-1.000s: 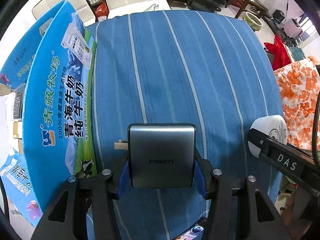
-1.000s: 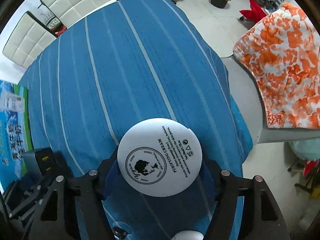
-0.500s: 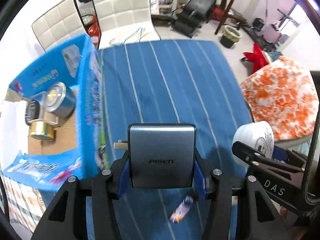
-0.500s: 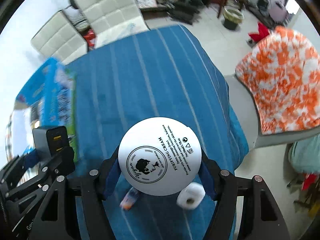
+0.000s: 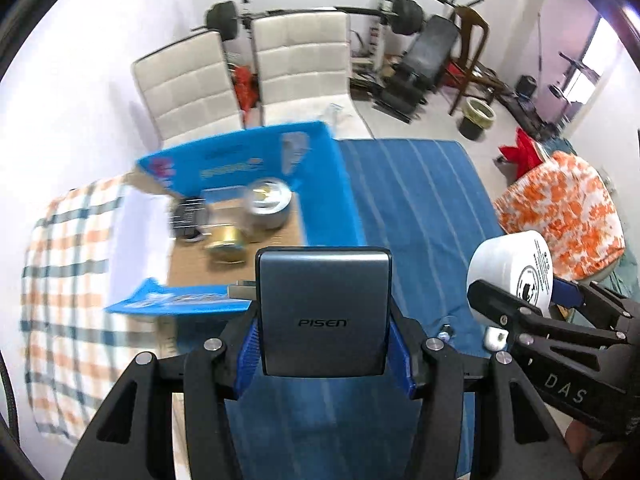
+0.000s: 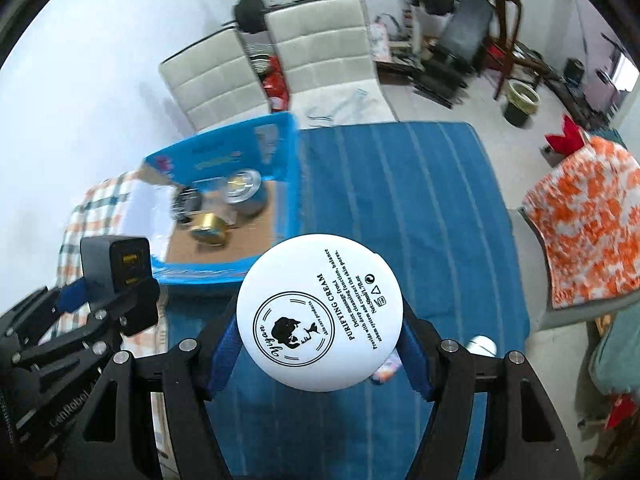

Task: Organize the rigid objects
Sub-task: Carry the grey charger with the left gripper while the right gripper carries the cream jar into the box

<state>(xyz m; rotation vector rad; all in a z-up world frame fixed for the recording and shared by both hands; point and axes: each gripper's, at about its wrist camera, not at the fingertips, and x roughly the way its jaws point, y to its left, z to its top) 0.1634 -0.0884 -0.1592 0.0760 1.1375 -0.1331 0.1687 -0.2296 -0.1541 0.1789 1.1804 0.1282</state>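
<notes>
At far left we see a checked cloth (image 5: 68, 280), then one open blue carton (image 5: 320, 168) holding three blurred items: a black one, a gold tin (image 5: 226, 240) and a silver tin (image 5: 268, 204). Our left gripper (image 5: 323, 336) clamps one grey PISEN charger (image 5: 323, 308) above the carton's near edge. Our right gripper (image 6: 320, 344) clamps one white cream jar (image 6: 319, 314) over the blue striped cloth (image 6: 420, 200). Two white chairs (image 5: 304, 64) stand behind; an orange-flowered cushion (image 6: 588, 224) lies rightmost.
</notes>
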